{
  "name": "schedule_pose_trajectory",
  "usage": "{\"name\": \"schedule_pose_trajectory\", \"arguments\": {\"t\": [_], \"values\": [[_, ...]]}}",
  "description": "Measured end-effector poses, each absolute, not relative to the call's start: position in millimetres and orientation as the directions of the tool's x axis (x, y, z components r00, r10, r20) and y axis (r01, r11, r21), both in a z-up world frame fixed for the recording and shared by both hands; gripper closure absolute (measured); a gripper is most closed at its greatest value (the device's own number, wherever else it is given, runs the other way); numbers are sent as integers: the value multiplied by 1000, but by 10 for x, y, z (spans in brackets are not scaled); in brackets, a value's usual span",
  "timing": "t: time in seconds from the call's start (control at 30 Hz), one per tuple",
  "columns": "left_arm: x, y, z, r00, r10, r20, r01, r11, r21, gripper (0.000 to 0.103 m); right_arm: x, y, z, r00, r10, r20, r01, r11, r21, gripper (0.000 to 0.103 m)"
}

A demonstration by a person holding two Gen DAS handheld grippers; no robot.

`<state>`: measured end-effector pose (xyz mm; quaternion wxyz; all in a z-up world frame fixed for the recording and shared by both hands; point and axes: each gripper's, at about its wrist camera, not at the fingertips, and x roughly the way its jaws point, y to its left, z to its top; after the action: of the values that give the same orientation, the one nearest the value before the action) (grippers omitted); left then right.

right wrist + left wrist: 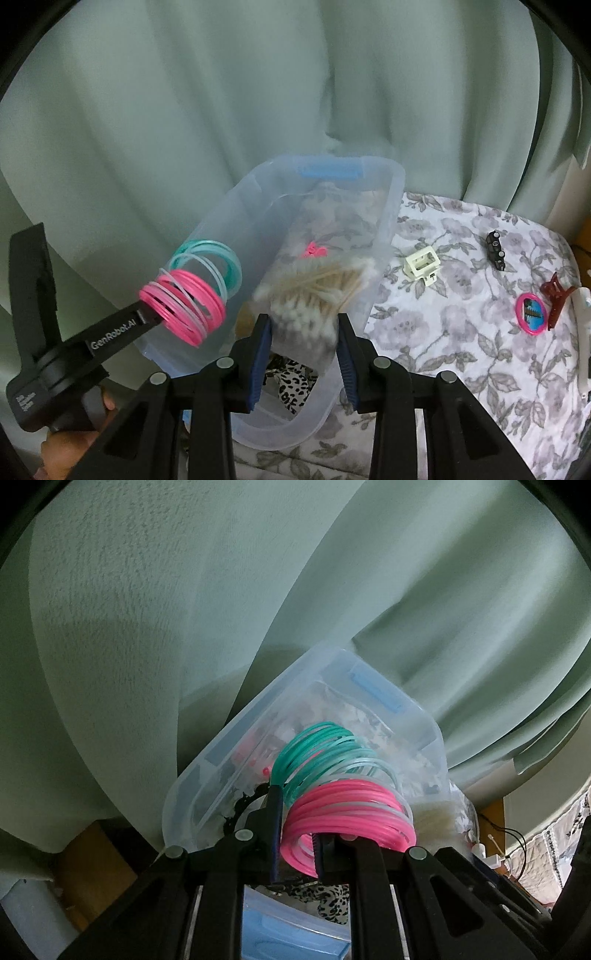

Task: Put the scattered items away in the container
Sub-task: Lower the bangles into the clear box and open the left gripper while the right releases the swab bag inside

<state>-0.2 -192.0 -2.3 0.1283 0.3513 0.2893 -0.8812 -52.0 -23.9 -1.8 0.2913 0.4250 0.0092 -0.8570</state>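
Note:
A clear plastic container [391,206] with blue latches stands on a floral cloth; it also shows in the left wrist view [207,775]. My left gripper [299,834] is shut on a stack of pink and teal bangles [343,805], held at the container's left rim; the bangles also show in the right wrist view [192,302]. My right gripper [304,343] is shut on a clear bag of cotton swabs [314,291], held over the container. Inside lie a leopard-print item [291,391] and a small pink piece [314,251].
On the floral cloth [443,350] to the right lie a cream claw clip [421,266], a black clip [496,249], a pink-rimmed round mirror [532,314], a dark red claw clip [557,299] and a white clip [583,332]. A green curtain [221,110] hangs behind.

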Motion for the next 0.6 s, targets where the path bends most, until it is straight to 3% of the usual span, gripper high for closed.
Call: {"name": "schedule_pose_trajectory", "arguments": {"t": [0.27, 0.47, 0.6], "values": [[-9, -1940, -125, -710, -35, -703, 435, -808, -399, 86, -541, -238, -36, -470, -498, -729, 509, -828, 237, 65], [1, -1891, -112, -718, -17, -696, 403, -825, -396, 57, -536, -226, -50, -473, -502, -724, 510, -826, 240, 65], [-55, -1890, -135, -715, -9, -699, 408, -818, -406, 56, -528, -230, -56, -474, -503, -722, 509, -826, 241, 65]]}}
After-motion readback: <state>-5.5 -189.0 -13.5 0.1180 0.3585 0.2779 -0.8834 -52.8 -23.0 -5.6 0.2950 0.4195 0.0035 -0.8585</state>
